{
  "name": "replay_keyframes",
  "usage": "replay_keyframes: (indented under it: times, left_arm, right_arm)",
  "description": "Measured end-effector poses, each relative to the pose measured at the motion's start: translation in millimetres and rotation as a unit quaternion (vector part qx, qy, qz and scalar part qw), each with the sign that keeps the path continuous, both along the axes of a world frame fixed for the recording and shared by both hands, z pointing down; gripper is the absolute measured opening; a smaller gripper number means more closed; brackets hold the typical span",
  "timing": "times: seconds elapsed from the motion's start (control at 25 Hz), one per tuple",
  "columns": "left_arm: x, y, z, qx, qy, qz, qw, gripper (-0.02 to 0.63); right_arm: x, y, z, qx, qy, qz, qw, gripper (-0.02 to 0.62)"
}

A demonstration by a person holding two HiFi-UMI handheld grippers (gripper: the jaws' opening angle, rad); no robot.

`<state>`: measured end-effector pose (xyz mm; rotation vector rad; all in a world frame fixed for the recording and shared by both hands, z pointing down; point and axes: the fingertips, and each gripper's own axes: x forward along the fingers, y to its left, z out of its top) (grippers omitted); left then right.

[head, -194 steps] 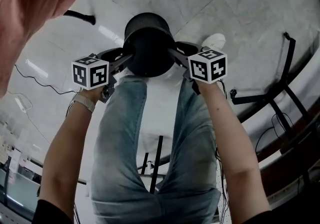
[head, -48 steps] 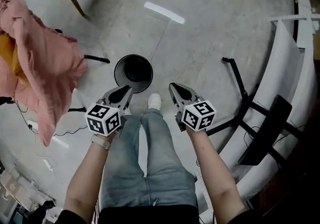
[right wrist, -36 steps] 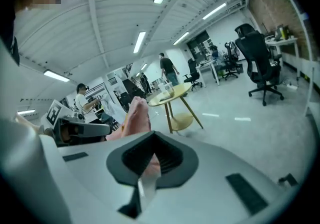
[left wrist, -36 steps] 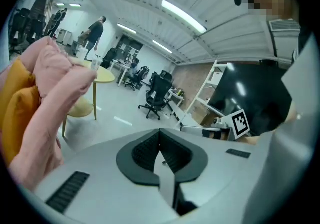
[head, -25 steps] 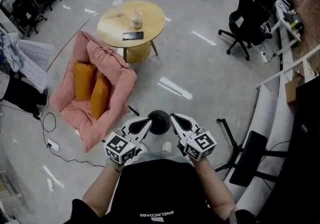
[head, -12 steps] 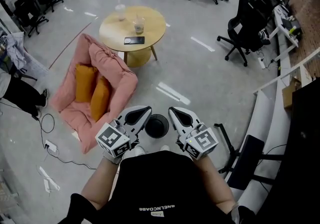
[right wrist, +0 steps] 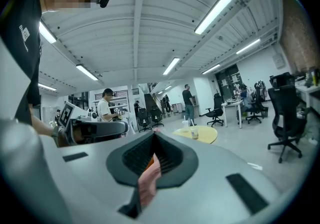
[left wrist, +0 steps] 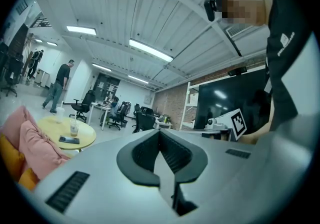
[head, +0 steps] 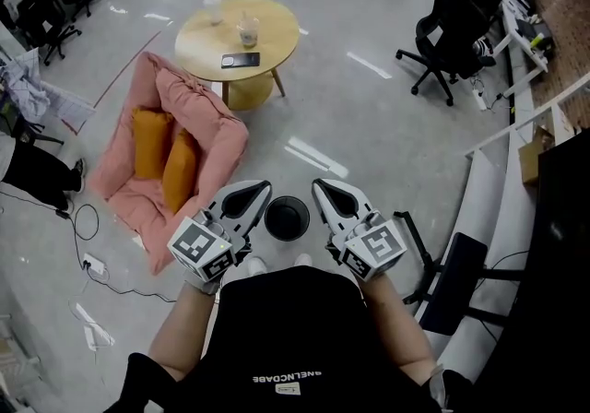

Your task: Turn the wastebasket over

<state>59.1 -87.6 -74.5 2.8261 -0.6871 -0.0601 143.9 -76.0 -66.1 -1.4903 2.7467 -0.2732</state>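
The black wastebasket (head: 287,218) stands on the grey floor with its open mouth up, just ahead of the person's white shoes. In the head view it shows between the two grippers, which hang well above it and touch nothing. My left gripper (head: 256,189) is shut and empty; its ribbed pads meet in the left gripper view (left wrist: 159,137). My right gripper (head: 323,186) is also shut with nothing held, its jaws together in the right gripper view (right wrist: 153,140). Both point level, out over the room.
A pink beanbag chair (head: 198,130) with orange cushions lies to the left of the basket. Beyond it stands a round yellow table (head: 267,33) with cups and a phone. A black stand base (head: 415,241) sits right; cables (head: 92,264) trail left. Office chairs (head: 452,24) stand farther off.
Earlier both grippers pressed the basket between them; now it stands free on the floor, mouth up. Over the last second both grippers rose and the head view lifted away from the floor.
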Motion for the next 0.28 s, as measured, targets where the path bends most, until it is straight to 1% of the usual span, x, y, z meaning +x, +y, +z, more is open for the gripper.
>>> replay_keyframes:
  times: [0.12, 0.28]
  left_arm:
    - [-2.5, -1.6, -3.1, -0.007, 0.014, -0.009, 0.9998, 0.014]
    - [-1.9, -3.7, -2.2, -0.019, 0.026, -0.006, 0.9995, 0.014]
  right_arm:
    - [-1.0, 1.9, 0.9, -0.003, 0.001, 0.002, 1.000, 0.011]
    - [2.7, 1.3, -1.8, 0.000, -0.006, 0.007, 1.000, 0.011]
